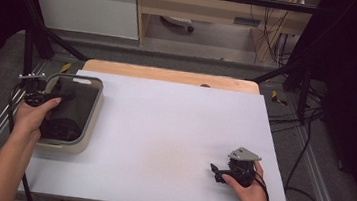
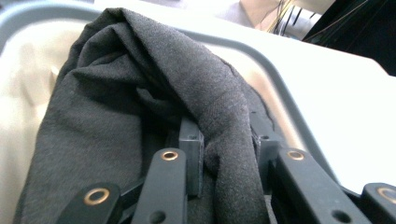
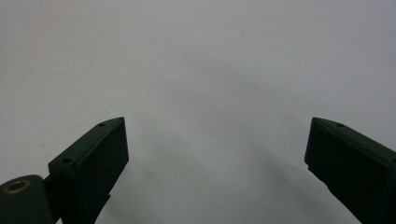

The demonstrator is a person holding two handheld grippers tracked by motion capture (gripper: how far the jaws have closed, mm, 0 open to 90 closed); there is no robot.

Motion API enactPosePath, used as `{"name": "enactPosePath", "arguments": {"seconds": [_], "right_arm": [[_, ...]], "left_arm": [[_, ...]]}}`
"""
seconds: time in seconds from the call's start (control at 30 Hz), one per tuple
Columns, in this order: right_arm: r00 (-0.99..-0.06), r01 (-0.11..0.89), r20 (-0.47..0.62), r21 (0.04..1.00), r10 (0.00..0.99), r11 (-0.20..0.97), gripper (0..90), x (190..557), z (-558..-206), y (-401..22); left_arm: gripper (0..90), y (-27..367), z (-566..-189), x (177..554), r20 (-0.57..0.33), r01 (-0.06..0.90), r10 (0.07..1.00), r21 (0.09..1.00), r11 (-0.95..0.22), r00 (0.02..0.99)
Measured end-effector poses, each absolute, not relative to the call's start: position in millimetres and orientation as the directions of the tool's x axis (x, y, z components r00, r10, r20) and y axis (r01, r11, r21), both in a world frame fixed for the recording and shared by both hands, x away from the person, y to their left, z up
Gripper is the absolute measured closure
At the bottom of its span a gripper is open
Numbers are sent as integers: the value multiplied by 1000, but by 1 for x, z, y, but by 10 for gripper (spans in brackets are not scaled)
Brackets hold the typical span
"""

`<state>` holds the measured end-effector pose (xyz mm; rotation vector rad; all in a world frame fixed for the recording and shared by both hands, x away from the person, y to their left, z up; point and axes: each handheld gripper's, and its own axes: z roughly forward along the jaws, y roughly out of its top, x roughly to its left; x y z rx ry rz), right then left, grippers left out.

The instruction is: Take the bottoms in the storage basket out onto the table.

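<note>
While your left tongs (image 2: 227, 149) are pinching a fold of the dark grey cloth (image 2: 140, 107) inside the grey-rimmed bin (image 1: 96, 109) at the surface's (image 1: 174, 125) left edge, the fold is running straight away from them. Your right tongs (image 3: 217, 154) are sitting apart over bare surface. No readable writing.

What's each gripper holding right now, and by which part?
The left gripper is shut on a raised fold of the dark cloth inside the bin. The right gripper holds nothing; its jaws stand open over the white table.
</note>
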<state>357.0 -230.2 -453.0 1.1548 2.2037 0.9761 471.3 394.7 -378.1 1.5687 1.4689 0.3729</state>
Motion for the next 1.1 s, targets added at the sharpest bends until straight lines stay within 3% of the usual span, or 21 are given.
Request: {"name": "enactPosePath", "arguments": {"seconds": [0.27, 0.67, 0.83, 1.1], "right_arm": [[-543, 493, -79, 776, 836, 393, 71, 356, -451, -230], [-540, 487, -90, 778, 837, 397, 72, 356, -451, -230], [-542, 489, -89, 776, 836, 399, 70, 356, -451, -230], [-540, 486, -88, 780, 837, 395, 70, 356, -451, -230]], "left_arm": [[724, 391, -358, 456, -350, 532, 882, 835, 141, 316], [726, 393, -331, 453, -366, 471, 846, 868, 159, 389], [726, 399, -318, 451, -438, 438, 805, 863, 251, 401], [726, 404, -306, 447, -457, 401, 787, 868, 293, 415]]}}
